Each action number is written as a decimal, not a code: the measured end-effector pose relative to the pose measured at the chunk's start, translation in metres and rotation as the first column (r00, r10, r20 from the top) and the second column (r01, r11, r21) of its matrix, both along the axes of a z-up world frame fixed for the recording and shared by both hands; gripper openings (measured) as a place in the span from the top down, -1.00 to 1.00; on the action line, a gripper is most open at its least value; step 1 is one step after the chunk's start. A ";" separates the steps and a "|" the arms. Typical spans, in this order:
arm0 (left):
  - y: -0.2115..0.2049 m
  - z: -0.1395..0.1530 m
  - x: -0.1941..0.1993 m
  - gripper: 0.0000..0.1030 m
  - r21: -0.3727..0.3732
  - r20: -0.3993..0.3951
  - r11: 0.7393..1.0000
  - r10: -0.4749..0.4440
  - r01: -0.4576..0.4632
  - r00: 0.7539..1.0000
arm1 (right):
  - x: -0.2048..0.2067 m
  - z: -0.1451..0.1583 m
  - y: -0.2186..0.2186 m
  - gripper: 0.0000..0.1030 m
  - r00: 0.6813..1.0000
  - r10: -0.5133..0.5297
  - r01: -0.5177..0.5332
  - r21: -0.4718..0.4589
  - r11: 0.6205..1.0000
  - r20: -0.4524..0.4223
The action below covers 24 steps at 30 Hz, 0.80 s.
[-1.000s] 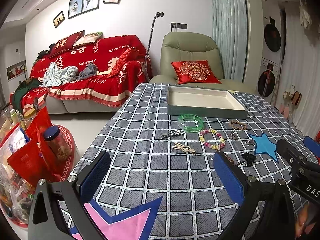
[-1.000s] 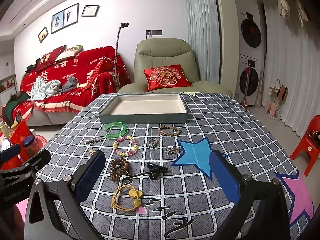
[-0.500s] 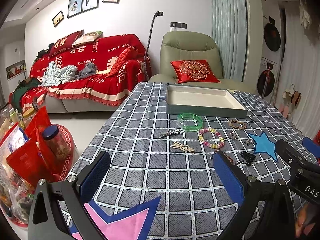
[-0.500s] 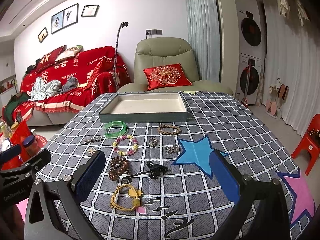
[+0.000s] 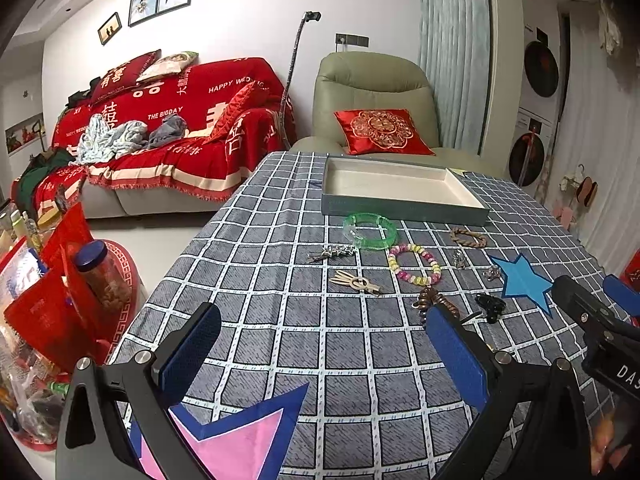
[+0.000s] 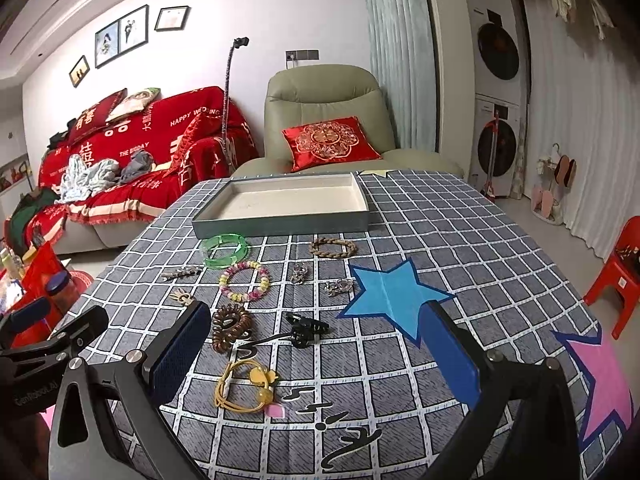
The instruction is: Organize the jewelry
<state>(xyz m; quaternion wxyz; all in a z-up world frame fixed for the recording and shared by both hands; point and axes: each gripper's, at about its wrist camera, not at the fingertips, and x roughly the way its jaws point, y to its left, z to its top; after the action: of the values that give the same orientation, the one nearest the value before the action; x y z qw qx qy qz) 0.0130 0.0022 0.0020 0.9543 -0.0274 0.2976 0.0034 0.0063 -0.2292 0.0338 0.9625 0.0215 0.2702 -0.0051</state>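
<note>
Both grippers hang above the near edge of a tabletop (image 6: 460, 240) covered in a grey checked cloth, and both are spread wide with nothing between their blue pads. The left gripper (image 5: 320, 356) sits over bare cloth near a pink star, and the jewelry lies ahead of it from 12 to 2 o'clock. The right gripper (image 6: 316, 352) is closer to the pieces. A yellow hair tie (image 6: 244, 388) lies almost between its fingers, just inside the left pad, and a black clip (image 6: 306, 330) lies just beyond its fingertips at 12 o'clock.

A brown coiled hair tie (image 6: 231, 326) rests beside the tip of the right gripper's left finger, at about 11 o'clock. Farther out at 11 o'clock lie a pastel bead bracelet (image 6: 243, 280), a green bangle (image 6: 225, 250), a silver hairpin (image 6: 182, 272) and a small tan clip (image 6: 182, 296). At 12 o'clock, past the black clip, sit two small silver pieces (image 6: 298, 272) (image 6: 339, 286) and a brown braided bracelet (image 6: 333, 247). All of these lie apart from one another on the cloth.

An empty grey tray (image 6: 280, 224) with a cream lining stands at the far side of the tabletop, at 12 o'clock from both grippers, beyond all the jewelry. The green bangle is just beside its near wall.
</note>
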 end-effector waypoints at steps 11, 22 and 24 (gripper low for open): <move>0.001 -0.006 0.008 -1.00 0.001 -0.042 1.000 -0.005 0.005 0.999 | 0.006 -0.001 -0.003 -1.00 0.999 0.000 0.000 0.004 1.000 -0.042; 0.001 -0.009 0.015 -1.00 0.004 -0.061 1.000 -0.008 0.008 0.998 | 0.010 -0.002 -0.005 -1.00 0.998 -0.003 0.003 0.005 1.000 -0.064; 0.001 -0.010 0.015 -1.00 0.003 -0.066 1.000 -0.007 0.007 0.998 | 0.010 -0.002 -0.005 -1.00 0.998 -0.001 0.002 0.005 1.000 -0.067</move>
<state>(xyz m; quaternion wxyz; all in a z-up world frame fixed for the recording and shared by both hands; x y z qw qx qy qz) 0.0285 0.0037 -0.0081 0.9440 -0.0247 0.3289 0.0016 0.0161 -0.2343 0.0321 0.9529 0.0239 0.3023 -0.0060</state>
